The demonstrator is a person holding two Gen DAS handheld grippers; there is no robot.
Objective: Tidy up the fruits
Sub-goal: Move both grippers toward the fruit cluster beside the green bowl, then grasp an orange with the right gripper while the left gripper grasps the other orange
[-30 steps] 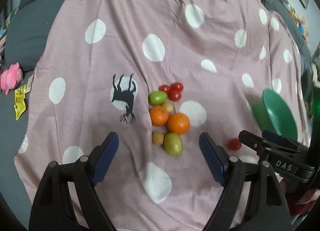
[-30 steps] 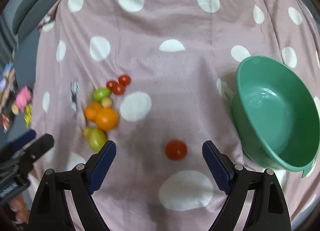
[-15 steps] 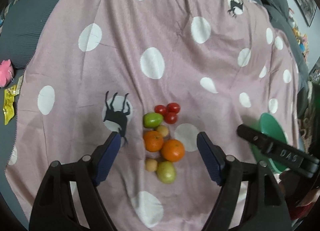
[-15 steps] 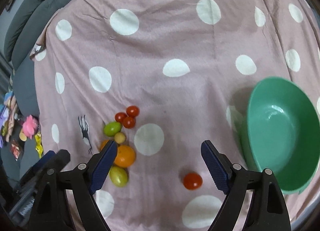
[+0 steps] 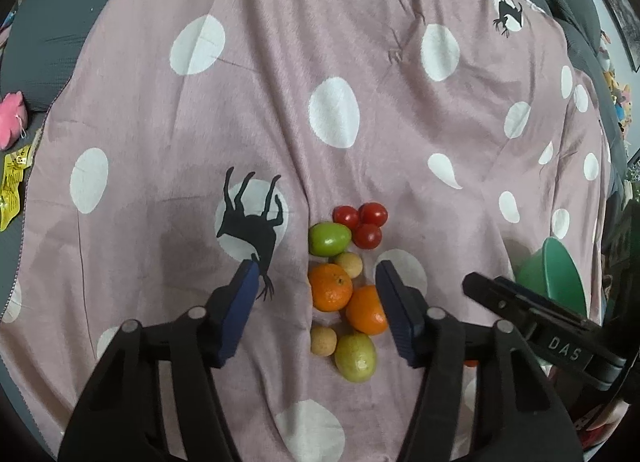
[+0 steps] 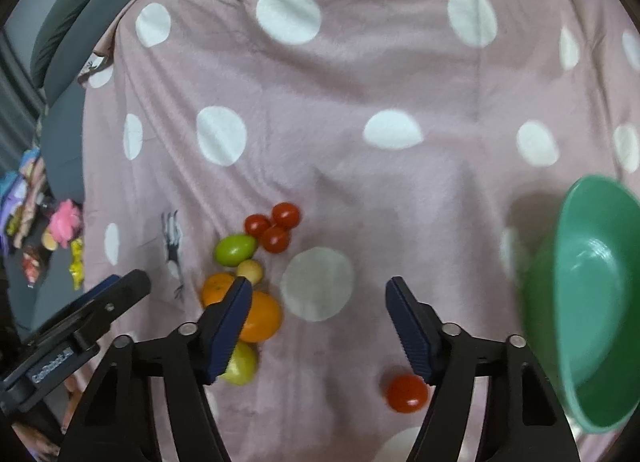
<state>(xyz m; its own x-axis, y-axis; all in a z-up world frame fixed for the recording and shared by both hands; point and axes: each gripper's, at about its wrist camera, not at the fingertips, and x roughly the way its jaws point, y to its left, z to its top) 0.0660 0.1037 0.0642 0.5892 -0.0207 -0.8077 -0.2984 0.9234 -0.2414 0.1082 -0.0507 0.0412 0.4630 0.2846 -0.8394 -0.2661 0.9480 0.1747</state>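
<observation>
Both grippers hung wide open above the fruit, nothing yet gripped.

On the blanket [image 5: 280, 101], the left gripper [image 5: 316, 302] framed the fruit cluster [image 5: 340, 282] near its middle; the right gripper [image 6: 320, 326] neared a lone tomato [image 6: 407, 393], the green bowl [image 6: 592, 302] empty toward the right edge. Next likely: descend, close, carry.

Cloth [image 5: 400, 133]: dusty pink with white polka dots and black deer silhouettes [image 5: 252, 221]. Bowl [image 6: 592, 302]: plain green. Fruit cluster: three glossy red tomatoes [image 5: 362, 219], one bright green fruit [image 5: 329, 238], two oranges [image 5: 331, 292], two small tan balls [image 5: 349, 264], one yellow-green fruit [image 5: 355, 357]. A lone red tomato [image 6: 407, 394] lies apart. Gripper fingers [image 5: 240, 308]: black with dark blue pads. Sofa [image 6: 72, 21]: grey.
</observation>
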